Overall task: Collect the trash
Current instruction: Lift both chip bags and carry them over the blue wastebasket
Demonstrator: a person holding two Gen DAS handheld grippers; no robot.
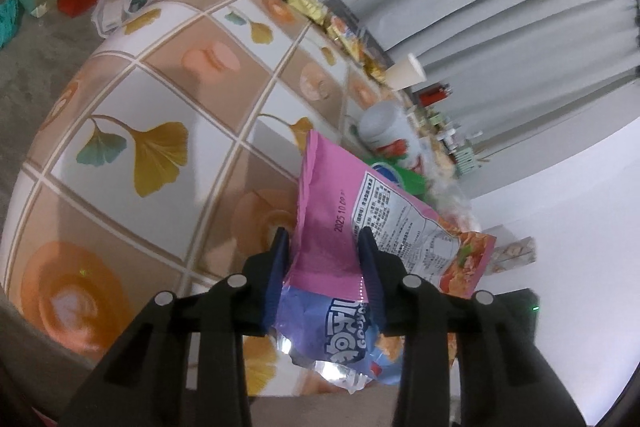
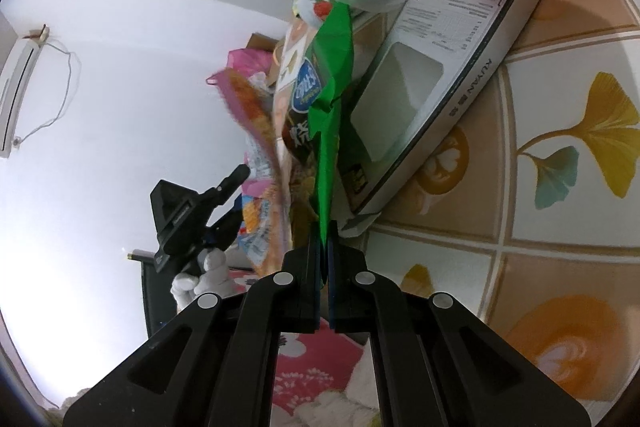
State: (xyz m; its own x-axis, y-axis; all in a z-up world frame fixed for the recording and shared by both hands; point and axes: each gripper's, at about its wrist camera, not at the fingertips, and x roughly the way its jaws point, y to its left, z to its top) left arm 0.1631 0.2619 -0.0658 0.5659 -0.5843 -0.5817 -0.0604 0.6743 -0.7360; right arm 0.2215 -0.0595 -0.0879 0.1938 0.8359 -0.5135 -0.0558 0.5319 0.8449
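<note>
Left gripper point(image 1: 323, 239) holds the pink bag point(image 1: 332, 227), lifted above the table point(image 1: 168, 155). Right gripper point(image 2: 325, 227) is clamped on the green bag point(image 2: 332, 75) near the box point(image 2: 440, 75), apparently by an edge only. Risk: the thin edge slips out, or a swinging bag knocks the cup point(image 1: 406, 71).

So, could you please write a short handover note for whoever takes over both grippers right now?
Left gripper: fingers on either side of a pink snack bag held off the patterned table; whether it is clamped is unclear.
Right gripper: shut on a green snack bag, beside the cable box.
Done: two wrappers picked up.
Left: both still need binning; no bin is in view. More wrappers and a paper cup remain at the table's far edge.
</note>
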